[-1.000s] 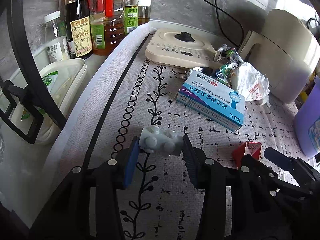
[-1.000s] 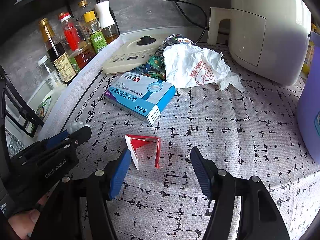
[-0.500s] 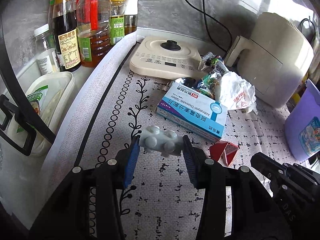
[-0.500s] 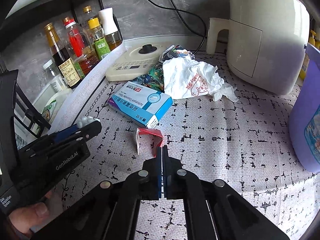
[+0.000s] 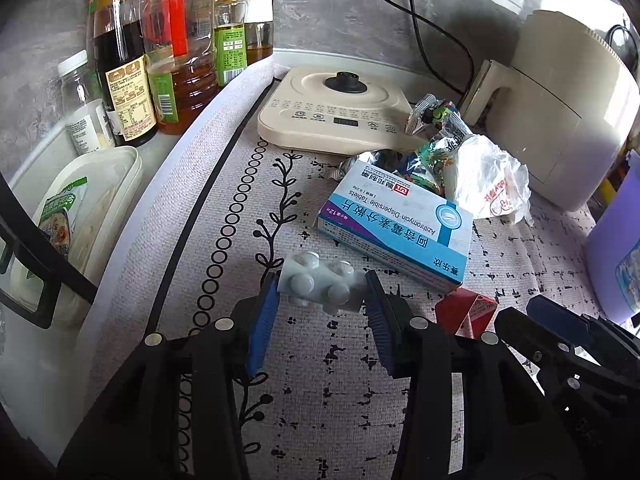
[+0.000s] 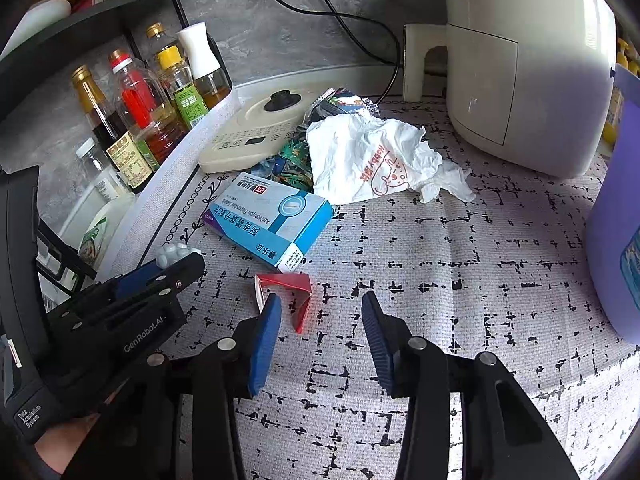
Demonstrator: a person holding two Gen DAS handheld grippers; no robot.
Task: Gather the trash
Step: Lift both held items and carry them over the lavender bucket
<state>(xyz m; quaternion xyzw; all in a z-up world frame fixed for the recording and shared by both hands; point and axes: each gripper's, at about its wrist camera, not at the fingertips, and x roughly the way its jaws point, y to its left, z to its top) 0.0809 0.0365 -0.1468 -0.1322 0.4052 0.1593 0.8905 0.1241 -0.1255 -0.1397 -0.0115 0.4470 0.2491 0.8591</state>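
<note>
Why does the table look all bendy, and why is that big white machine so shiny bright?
Both views come through a fisheye lens, so the tablecloth lines curve and the corners go black. In the right wrist view strong light washes out the air fryer; in the left wrist view its top glares too.

Cream induction cooker (image 5: pixel 334 114), white air fryer (image 6: pixel 520 64), condiment bottles (image 5: pixel 160 52), patterned table mat (image 6: pixel 440 260), purple container (image 6: pixel 616 248)

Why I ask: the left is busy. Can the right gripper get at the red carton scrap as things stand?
Probably yes: the right gripper, jaws just reopened, is empty, and the red carton scrap lies uncovered at its left finger.
</note>
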